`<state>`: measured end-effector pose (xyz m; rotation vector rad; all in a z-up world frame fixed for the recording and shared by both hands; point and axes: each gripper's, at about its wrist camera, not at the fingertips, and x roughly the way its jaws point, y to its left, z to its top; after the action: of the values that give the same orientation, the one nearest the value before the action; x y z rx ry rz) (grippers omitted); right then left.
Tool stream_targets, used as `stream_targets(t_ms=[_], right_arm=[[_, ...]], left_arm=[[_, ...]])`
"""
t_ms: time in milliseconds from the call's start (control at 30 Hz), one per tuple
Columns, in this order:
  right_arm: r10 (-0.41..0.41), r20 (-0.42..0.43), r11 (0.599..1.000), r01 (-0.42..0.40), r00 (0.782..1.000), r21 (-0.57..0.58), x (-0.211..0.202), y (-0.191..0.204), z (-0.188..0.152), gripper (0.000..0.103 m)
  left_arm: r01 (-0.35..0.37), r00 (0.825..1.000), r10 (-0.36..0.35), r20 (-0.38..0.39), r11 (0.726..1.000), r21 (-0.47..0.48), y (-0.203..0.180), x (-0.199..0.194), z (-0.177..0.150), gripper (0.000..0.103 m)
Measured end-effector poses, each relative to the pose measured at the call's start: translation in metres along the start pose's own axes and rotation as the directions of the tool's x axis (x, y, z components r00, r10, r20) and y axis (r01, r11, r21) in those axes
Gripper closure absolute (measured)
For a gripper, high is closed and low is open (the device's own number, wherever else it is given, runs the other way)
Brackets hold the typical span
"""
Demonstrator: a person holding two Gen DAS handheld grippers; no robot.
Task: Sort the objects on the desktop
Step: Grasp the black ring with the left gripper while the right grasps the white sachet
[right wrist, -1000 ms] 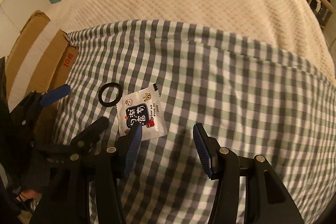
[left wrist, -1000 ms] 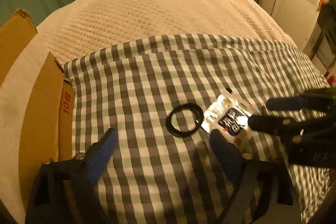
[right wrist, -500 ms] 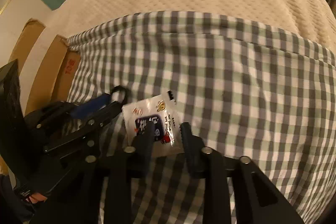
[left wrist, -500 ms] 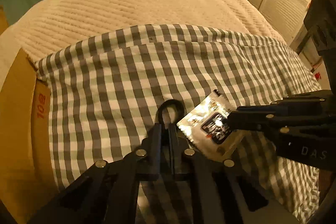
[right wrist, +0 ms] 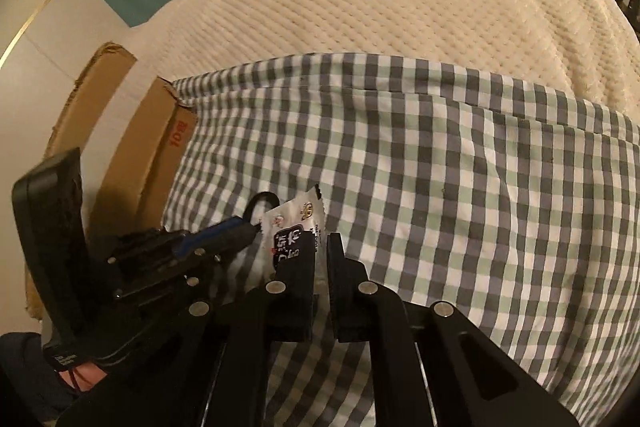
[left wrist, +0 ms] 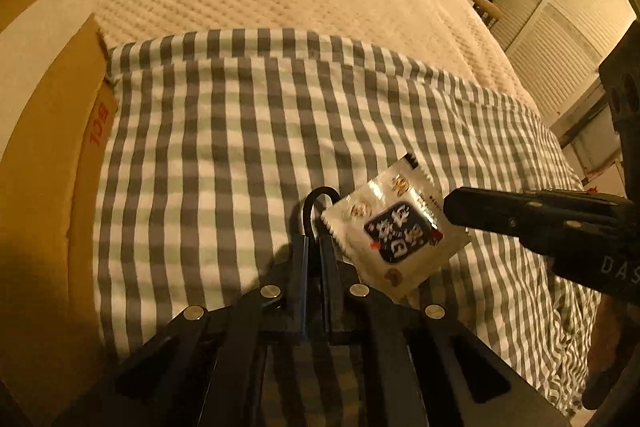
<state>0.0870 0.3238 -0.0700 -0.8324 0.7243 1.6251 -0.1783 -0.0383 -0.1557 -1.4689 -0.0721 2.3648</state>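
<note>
Grips first: your left gripper [left wrist: 314, 241] is closed on the black ring [left wrist: 316, 197], pinching its near arc so most of the loop sticks out past the fingertips; your right gripper [right wrist: 320, 247] is clamped on the snack sachet [right wrist: 294, 227], holding it by the near edge w/ the printed face standing up beyond the tips. Both items look lifted or at least tilted off the checked cloth [right wrist: 460, 167], judging by how the sachet hangs free in the left wrist view, so probably you've got one item per hand ready to carry off to wherever each sort goes. Edge pinches make sense: ring is thin and flat, sachet is floppy, neither offers anything else to grab. The cardboard box [right wrist: 136, 147] sits off to the left of both sets of fingers, likely the drop spot, but that's a guess. Hard to see: ring's near part is buried between the left pads; sachet's lower edge is hidden behind the right fingers, so can't tell how deep the bite is; box interior isn't visible at all; sachet lettering too small to read; lighting's dim and yellow.
</note>
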Motion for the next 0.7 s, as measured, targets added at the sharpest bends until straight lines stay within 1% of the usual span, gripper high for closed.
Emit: stream_targets(t_ms=[133, 300, 433, 500, 567, 600, 700], right_arm=[[0.029, -0.011, 1.000, -0.029, 1.000, -0.003, -0.005, 0.005, -0.004, 0.097], [0.046, -0.017, 0.998, -0.046, 0.999, -0.037, -0.004, 0.019, -0.009, 0.097], [0.072, -0.028, 0.995, -0.074, 0.997, -0.066, -0.003, 0.031, -0.012, 0.097], [0.066, -0.040, 0.994, -0.070, 0.997, -0.087, 0.001, 0.036, -0.014, 0.097], [0.064, -0.053, 0.993, -0.069, 0.997, -0.099, 0.006, 0.040, -0.016, 0.092], [0.057, -0.057, 0.993, -0.062, 0.997, -0.100, 0.010, 0.041, -0.016, 0.088], [0.057, -0.065, 0.993, -0.064, 0.996, -0.095, 0.018, 0.040, -0.016, 0.087]], left_arm=[[-0.007, 1.000, 0.007, -0.018, 1.000, 0.003, -0.004, -0.004, -0.012, 0.098], [-0.003, 0.999, 0.003, -0.033, 1.000, -0.011, -0.002, -0.007, -0.022, 0.098], [0.015, 0.999, -0.016, -0.043, 0.999, -0.033, 0.005, -0.008, -0.023, 0.097], [0.026, 0.998, -0.029, -0.049, 0.998, -0.048, 0.010, -0.006, -0.025, 0.097], [0.040, 0.998, -0.043, -0.047, 0.997, -0.063, 0.013, -0.004, -0.024, 0.097], [0.044, 0.998, -0.048, -0.046, 0.997, -0.068, 0.014, -0.002, -0.024, 0.096], [0.061, 0.997, -0.065, -0.044, 0.995, -0.078, 0.019, 0.001, -0.022, 0.095]])
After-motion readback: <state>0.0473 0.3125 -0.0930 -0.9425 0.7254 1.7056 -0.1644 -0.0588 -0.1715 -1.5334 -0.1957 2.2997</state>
